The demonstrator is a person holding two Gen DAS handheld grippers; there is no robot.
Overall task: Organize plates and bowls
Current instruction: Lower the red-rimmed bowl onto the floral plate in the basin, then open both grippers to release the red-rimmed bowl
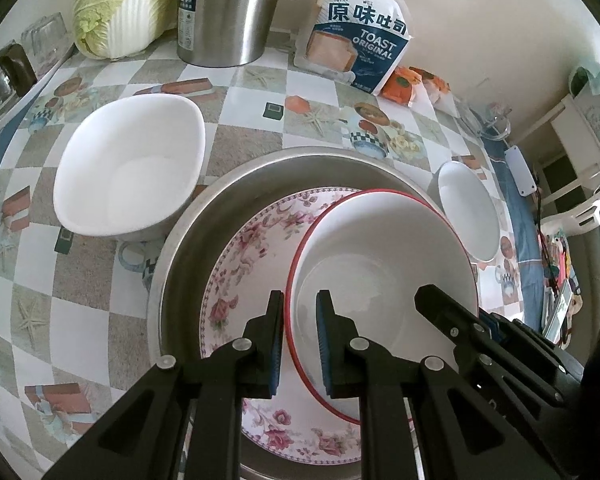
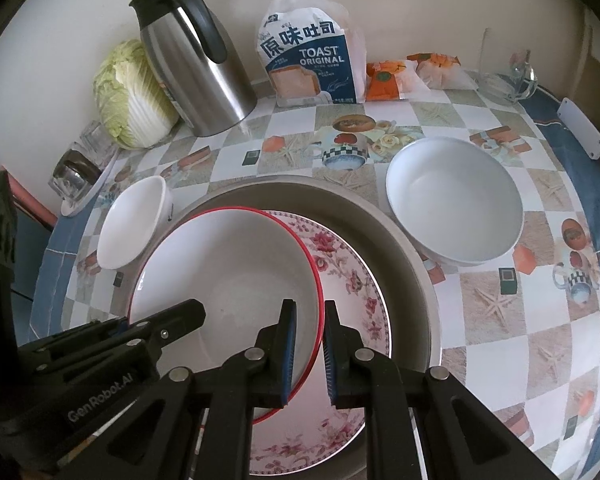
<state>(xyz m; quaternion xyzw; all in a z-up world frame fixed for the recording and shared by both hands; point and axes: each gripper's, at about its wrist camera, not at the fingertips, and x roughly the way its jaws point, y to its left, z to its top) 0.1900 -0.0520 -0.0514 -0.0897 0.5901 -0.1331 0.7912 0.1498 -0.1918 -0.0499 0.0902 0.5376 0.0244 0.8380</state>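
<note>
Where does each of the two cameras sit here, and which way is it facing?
Left wrist: on the left gripper, angled steeply down at the red-rimmed bowl's left rim, which its fingers clamp; the right gripper shows at lower right.
Right wrist: on the right gripper, angled steeply down at the bowl's right rim, clamped likewise; the left gripper shows at lower left.
Shared: the bowl, floral plate, metal basin, two white bowls, toast bag, thermos, cabbage.
</note>
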